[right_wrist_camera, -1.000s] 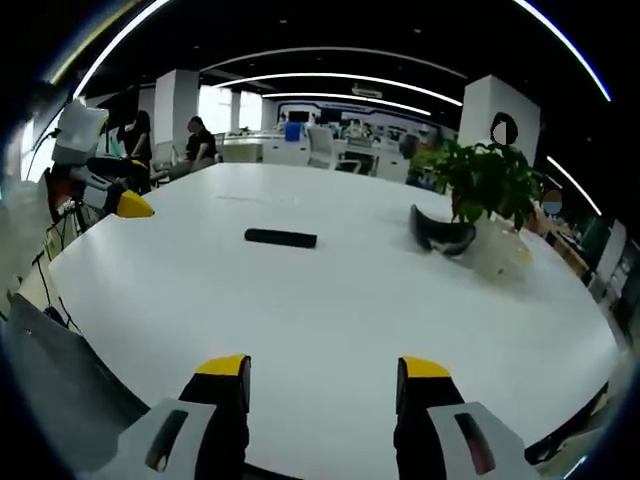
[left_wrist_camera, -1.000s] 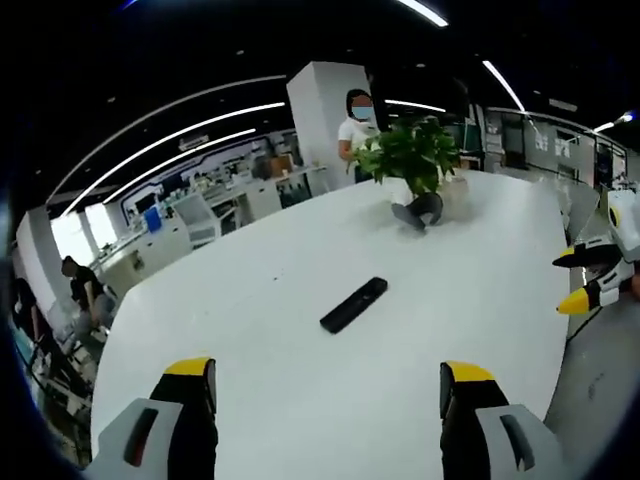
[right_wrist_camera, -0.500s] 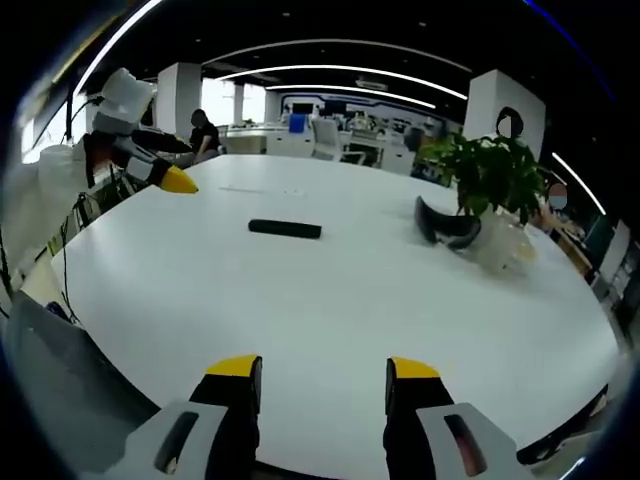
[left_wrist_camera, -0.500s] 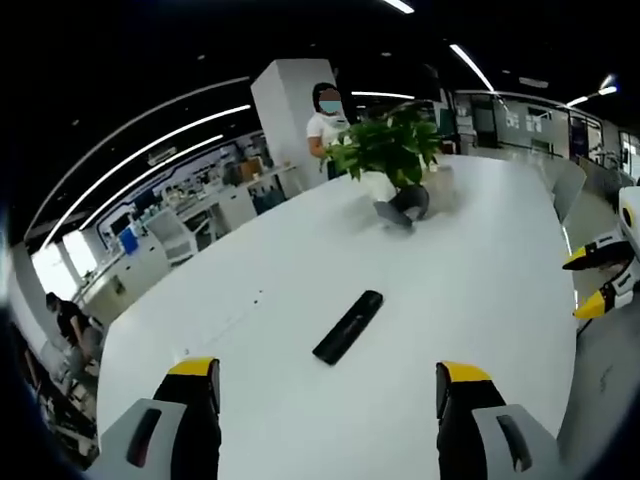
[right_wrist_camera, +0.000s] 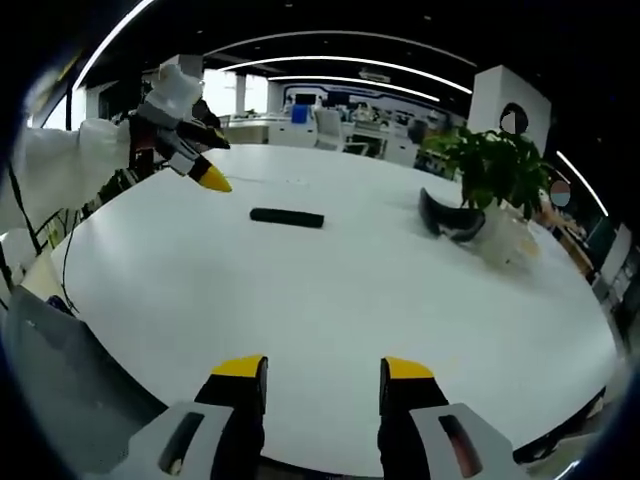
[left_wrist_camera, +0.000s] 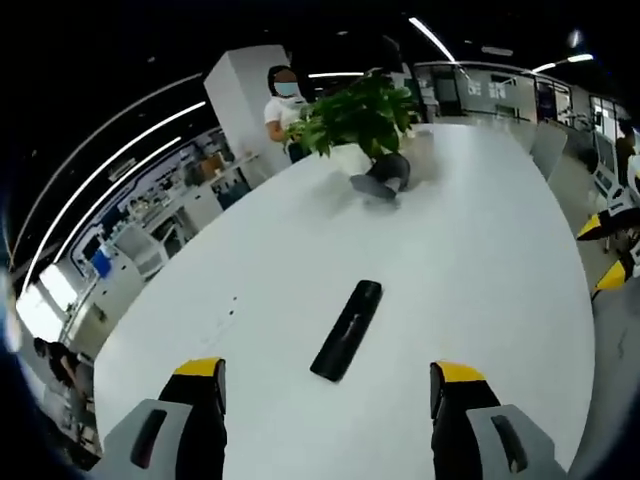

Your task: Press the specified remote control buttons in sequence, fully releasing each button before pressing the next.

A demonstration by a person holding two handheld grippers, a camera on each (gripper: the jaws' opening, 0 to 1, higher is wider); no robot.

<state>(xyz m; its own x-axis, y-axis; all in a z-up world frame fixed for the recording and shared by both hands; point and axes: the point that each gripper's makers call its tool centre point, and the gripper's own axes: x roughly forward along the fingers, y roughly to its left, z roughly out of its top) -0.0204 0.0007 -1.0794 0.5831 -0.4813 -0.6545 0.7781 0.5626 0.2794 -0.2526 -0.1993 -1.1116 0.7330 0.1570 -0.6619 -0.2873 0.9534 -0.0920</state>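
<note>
While the remote (left_wrist_camera: 347,329) is lying flat on the white table (left_wrist_camera: 480,260), just above centre between my left gripper (left_wrist_camera: 327,385)'s wide-apart jaws, I'm judging no button pressed yet: nothing is touching it. In the right gripper view it's sitting left of centre (right_wrist_camera: 287,217), with the left gripper hanging near it at upper left. My right gripper (right_wrist_camera: 323,372) is holding low, jaws apart, empty. Beyond, a potted plant (left_wrist_camera: 358,112) and a dark curved object (right_wrist_camera: 447,222). Whole sequence remaining.
</note>
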